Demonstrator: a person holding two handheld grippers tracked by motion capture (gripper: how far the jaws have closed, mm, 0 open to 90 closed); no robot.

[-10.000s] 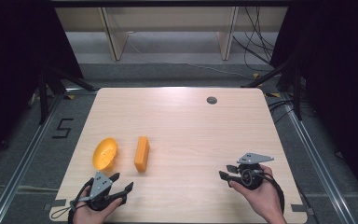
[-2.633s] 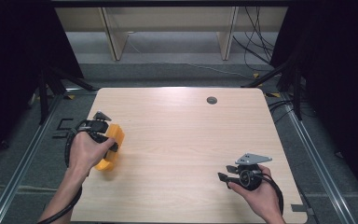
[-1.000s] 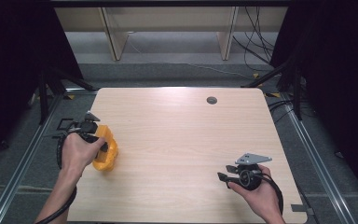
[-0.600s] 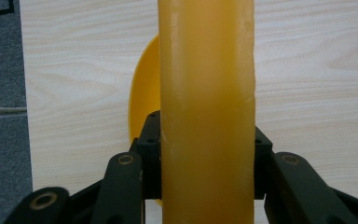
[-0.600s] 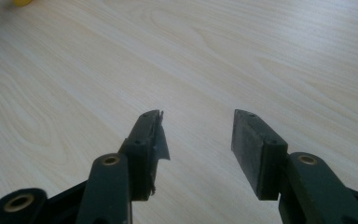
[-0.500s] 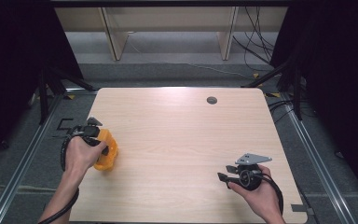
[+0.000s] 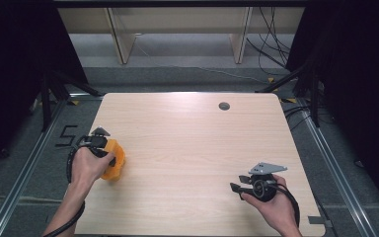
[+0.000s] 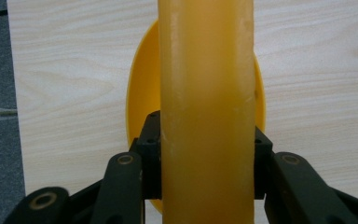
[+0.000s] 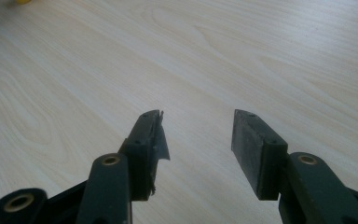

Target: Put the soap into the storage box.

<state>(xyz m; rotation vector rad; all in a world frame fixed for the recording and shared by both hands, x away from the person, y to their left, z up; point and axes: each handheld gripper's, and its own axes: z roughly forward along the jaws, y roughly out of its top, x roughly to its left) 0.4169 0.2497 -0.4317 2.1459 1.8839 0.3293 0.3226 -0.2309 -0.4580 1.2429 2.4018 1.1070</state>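
Since ten seconds ago the left gripper [image 7: 103, 148] has travelled from the table's [image 7: 192, 148] near edge to its left side, and both orange pieces went with it. It now clamps the thick orange strip [image 8: 207, 112] over the orange dish [image 8: 142, 98]. The right gripper [image 9: 196, 135] rests, jaws apart, near the front right.
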